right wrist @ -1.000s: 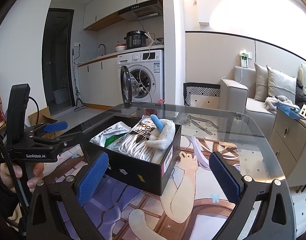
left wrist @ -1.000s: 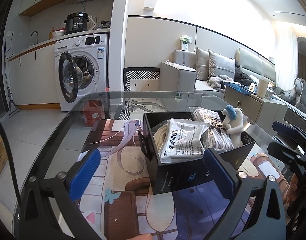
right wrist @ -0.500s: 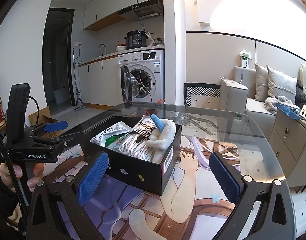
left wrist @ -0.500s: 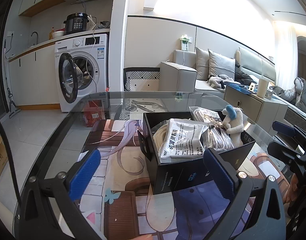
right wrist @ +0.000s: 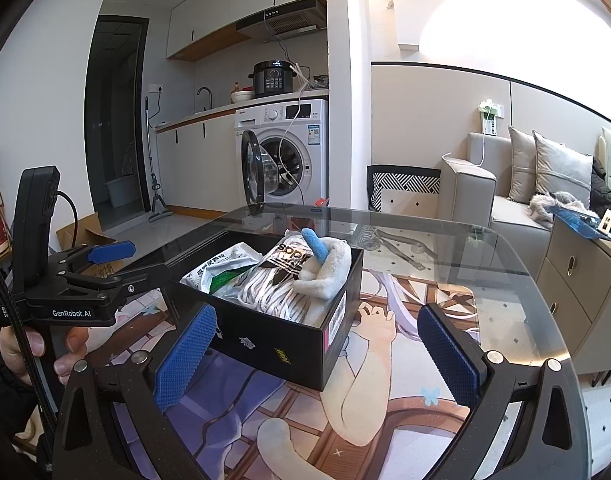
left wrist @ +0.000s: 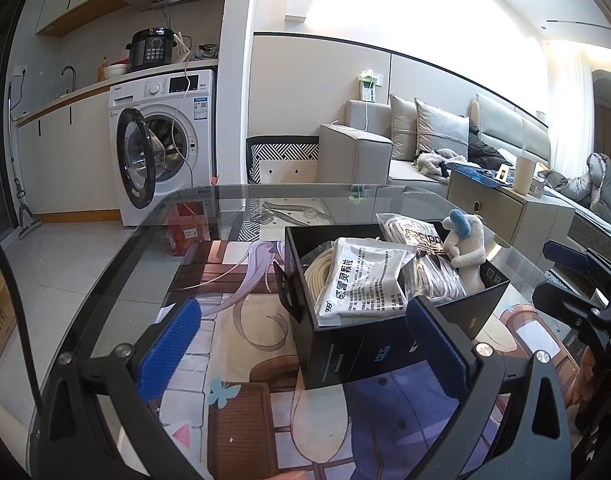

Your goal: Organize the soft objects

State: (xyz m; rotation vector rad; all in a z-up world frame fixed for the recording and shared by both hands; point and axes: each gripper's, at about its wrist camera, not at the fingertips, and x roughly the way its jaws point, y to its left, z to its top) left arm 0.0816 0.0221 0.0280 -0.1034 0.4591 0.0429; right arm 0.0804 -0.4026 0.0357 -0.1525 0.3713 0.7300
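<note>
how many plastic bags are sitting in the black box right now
2. A white printed bag lies at the left end of the black box; a clear bag of striped cloth lies mid-box under the plush toy. More may be hidden beneath.

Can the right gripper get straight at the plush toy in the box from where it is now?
Probably yes. The right gripper is open and empty, and the plush toy lies on top at the box's near corner, uncovered.
</note>
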